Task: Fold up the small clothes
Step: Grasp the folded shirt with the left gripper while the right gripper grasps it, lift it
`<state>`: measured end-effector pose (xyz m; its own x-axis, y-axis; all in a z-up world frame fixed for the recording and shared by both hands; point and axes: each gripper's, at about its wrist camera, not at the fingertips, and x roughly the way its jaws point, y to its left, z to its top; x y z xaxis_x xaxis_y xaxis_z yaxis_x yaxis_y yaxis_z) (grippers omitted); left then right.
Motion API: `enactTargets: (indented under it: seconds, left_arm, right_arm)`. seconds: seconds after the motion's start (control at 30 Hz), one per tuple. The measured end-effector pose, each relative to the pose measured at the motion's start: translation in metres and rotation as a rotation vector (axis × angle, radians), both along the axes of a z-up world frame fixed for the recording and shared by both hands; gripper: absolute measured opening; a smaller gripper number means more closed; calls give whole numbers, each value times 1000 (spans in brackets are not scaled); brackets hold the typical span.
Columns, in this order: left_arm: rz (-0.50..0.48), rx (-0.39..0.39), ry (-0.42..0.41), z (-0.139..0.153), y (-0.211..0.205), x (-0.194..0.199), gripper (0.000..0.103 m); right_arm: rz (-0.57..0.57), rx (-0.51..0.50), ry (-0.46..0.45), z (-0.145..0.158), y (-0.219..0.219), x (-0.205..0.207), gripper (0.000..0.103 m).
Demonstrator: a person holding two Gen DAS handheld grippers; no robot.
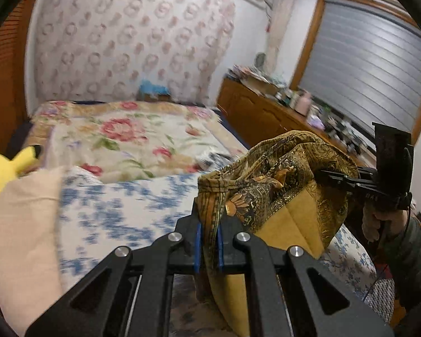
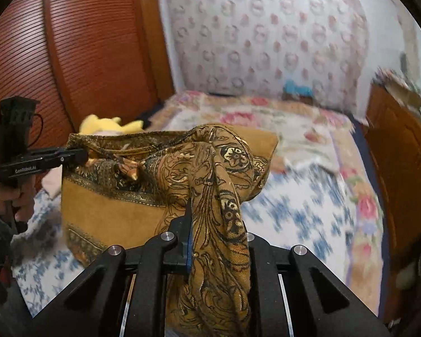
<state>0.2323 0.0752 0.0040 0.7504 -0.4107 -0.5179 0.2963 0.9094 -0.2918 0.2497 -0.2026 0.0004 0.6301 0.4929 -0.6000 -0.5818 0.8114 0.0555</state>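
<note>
A small mustard-and-brown paisley garment [image 1: 278,185] hangs stretched between both grippers above the bed. My left gripper [image 1: 209,224] is shut on one corner, its blue pads pinching a bunched fold. In the right wrist view my right gripper [image 2: 210,224] is shut on the garment's [image 2: 154,174] other corner, cloth draping over and hiding its right finger. Each view shows the other gripper clamped to the cloth's far end: the right one [image 1: 327,175] with a gloved hand below, the left one [image 2: 78,156] likewise. The plain mustard inside of the fabric faces the cameras.
Below lies a bed with a blue-and-white floral sheet [image 1: 120,210] and a red-flowered quilt [image 1: 132,137]. A yellow plush toy [image 1: 5,168] sits by a pale pillow [image 1: 19,238]. A cluttered wooden dresser [image 1: 272,112] stands right of the bed, a ribbed wooden wardrobe [image 2: 70,56] on its left.
</note>
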Motion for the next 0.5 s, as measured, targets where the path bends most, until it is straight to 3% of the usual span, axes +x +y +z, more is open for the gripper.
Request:
enactTargets:
  seconds: [0.5]
  left_arm:
    - [276,4,-65,4,127,-54,6]
  right_arm:
    - [293,-102,-115,34,169,29,12]
